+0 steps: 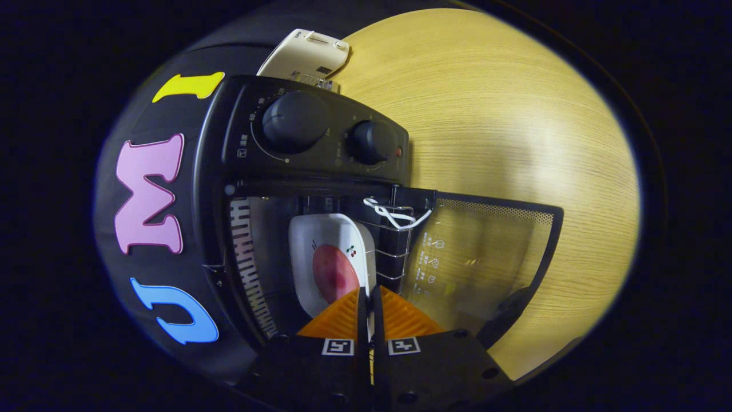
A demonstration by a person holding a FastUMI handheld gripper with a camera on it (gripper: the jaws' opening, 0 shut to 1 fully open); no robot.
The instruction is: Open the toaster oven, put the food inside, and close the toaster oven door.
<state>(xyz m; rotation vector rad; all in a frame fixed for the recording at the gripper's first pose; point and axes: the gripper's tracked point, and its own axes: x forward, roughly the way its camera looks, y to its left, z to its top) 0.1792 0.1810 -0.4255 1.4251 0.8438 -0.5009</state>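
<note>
A black toaster oven (pixel 309 171) is seen rotated in the fisheye view, its two knobs (pixel 294 121) in the upper centre of the frame and its glass door (pixel 480 257) swung open toward the right, over a pale wooden table (pixel 503 114). Inside the cavity, at lower centre, a white plate (pixel 326 240) carrying a reddish piece of food (pixel 334 274) is held by its rim. The gripper (pixel 369 300) is pressed nearly together, pinching the plate's edge between its fingers.

Risks, as judged from here: the thin rim could slip from the pinch and the plate could tip, spilling the food; the plate could catch on the wire rack (pixel 394 240) just to its right; the open door could be struck when the gripper is drawn back.

It cannot be told whether the plate already rests on the rack. The plate's near edge is covered by the fingers. A white object (pixel 303 54) behind the oven, at upper centre, is cut off and cannot be identified.
</note>
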